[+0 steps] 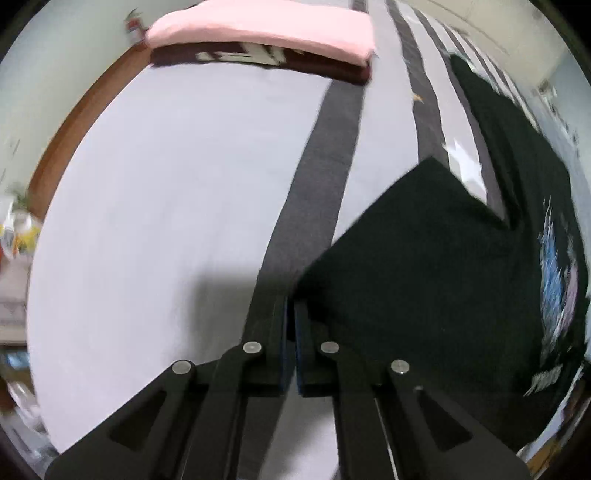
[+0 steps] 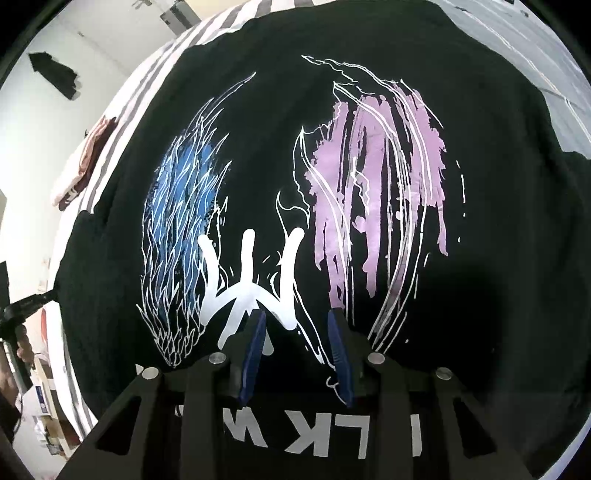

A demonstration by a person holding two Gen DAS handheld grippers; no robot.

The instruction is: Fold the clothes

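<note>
A black T-shirt (image 2: 258,155) with a blue, pink and white print lies flat on the striped bed sheet (image 1: 166,184). In the left wrist view its sleeve (image 1: 406,236) stretches out to the left, and the sleeve's corner runs into the tips of my left gripper (image 1: 290,308). That gripper is shut, with the fabric's edge pinched between its pads. My right gripper (image 2: 297,328) points down at the middle of the print, just above the white letter. Its blue pads stand apart with only the flat shirt beneath them.
A folded pink garment (image 1: 266,31) lies on a dark maroon one (image 1: 325,68) at the far end of the bed. A wooden bed edge (image 1: 70,125) runs along the left. In the right wrist view, folded clothes (image 2: 83,166) sit by the bed's left side.
</note>
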